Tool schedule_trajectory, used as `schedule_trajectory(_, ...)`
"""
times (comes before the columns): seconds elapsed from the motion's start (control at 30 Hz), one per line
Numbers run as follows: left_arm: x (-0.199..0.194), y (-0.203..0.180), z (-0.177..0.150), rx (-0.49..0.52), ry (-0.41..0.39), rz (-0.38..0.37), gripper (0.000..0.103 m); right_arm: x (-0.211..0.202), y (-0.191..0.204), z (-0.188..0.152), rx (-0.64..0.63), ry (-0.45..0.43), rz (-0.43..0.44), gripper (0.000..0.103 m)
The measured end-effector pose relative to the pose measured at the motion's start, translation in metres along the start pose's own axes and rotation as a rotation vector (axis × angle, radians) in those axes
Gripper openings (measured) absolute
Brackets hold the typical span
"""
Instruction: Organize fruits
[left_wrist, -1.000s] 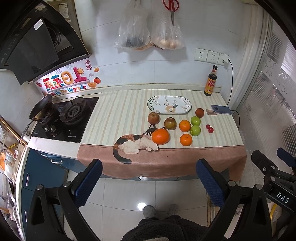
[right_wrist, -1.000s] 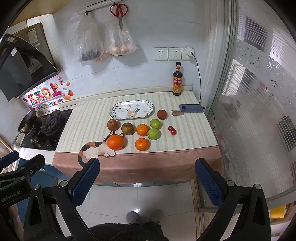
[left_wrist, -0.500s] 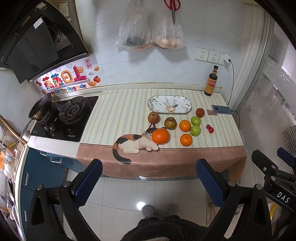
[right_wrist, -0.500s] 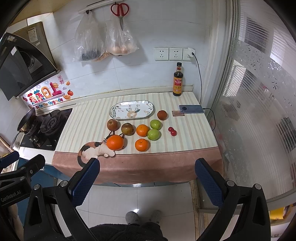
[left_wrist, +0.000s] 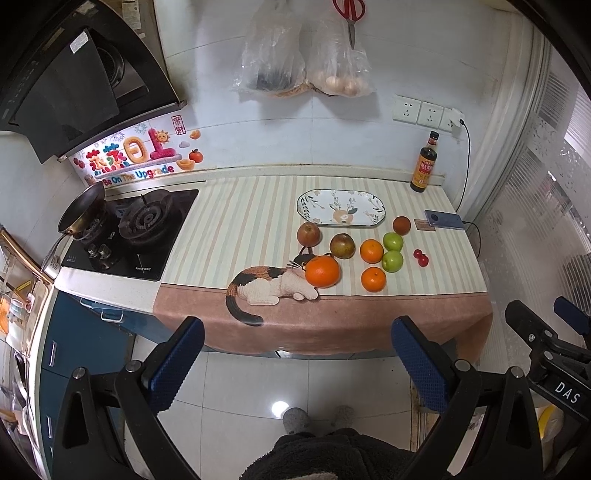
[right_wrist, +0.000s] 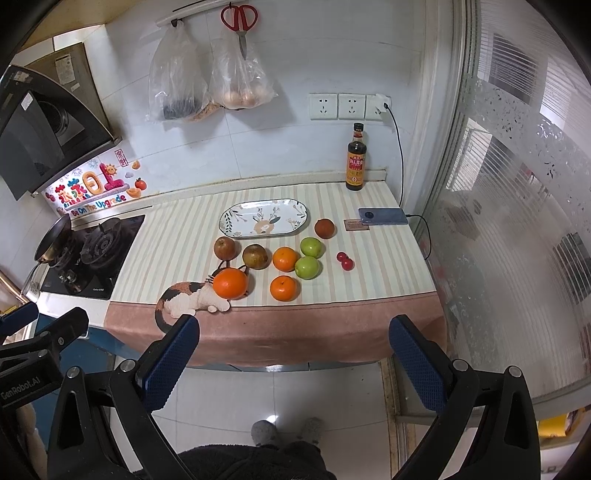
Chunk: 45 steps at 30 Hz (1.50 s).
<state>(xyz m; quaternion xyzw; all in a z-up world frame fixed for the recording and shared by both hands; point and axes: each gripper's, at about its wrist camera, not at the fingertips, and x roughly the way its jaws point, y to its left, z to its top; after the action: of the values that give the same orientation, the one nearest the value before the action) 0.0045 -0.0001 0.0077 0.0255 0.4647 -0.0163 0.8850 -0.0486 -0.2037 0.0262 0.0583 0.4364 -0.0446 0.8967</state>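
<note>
Fruit lies on a striped cloth on the counter: a big orange (left_wrist: 322, 271) (right_wrist: 230, 283), two smaller oranges (left_wrist: 373, 279) (right_wrist: 283, 288), two green apples (left_wrist: 392, 260) (right_wrist: 306, 267), brownish apples (left_wrist: 342, 245) (right_wrist: 255, 256) and small red fruits (left_wrist: 421, 258) (right_wrist: 345, 261). An empty oval flowered plate (left_wrist: 314, 214) (right_wrist: 236, 225) sits behind them. My left gripper (left_wrist: 297, 363) and right gripper (right_wrist: 293, 363) are both open and empty, held above the floor well short of the counter's front edge.
A gas stove with a pan (left_wrist: 79, 214) stands at the counter's left. A sauce bottle (right_wrist: 356, 158) and a charging phone (right_wrist: 382, 216) sit at the back right. Bags and scissors (right_wrist: 238, 22) hang on the wall. A frosted glass door (right_wrist: 517, 221) is on the right.
Both views have shifted very slightly; nothing on the counter has moved and both grippers stay open.
</note>
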Motion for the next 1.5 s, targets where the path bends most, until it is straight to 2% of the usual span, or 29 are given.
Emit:
schedule_trajectory(0.73,0.007,0.007,0.010,-0.004,-0.026,-0.016,0.103,-0.001,-0.001,0.002,0.035,-0.026,0.015,0.103)
schedule_trajectory(0.8,0.012,0.010,0.013,-0.004,-0.064,0.002,0.103,0.002,0.000,0.005,0.058,-0.051,0.028,0.103)
schedule_trajectory(0.93,0.038,0.016,0.023,0.022,-0.142,0.092,0.103,0.020,0.001,0.008,0.090,-0.110,0.067,0.103)
schedule_trajectory(1.1,0.099,0.026,0.039,0.062,-0.100,0.084,0.103,0.081,0.007,0.011,0.136,-0.068,0.045,0.103)
schedule_trajectory(1.17,0.130,0.027,0.048,0.063,-0.067,0.071,0.103,0.122,0.014,0.012,0.151,-0.025,0.055,0.103)
schedule_trajectory(1.33,0.221,0.024,0.068,0.100,0.102,0.065,0.103,0.210,0.032,0.011,0.163,0.064,0.067,0.103)
schedule_trajectory(1.5,0.299,0.030,0.081,0.067,0.255,0.052,0.103,0.296,0.036,0.014,0.168,0.190,0.093,0.103)
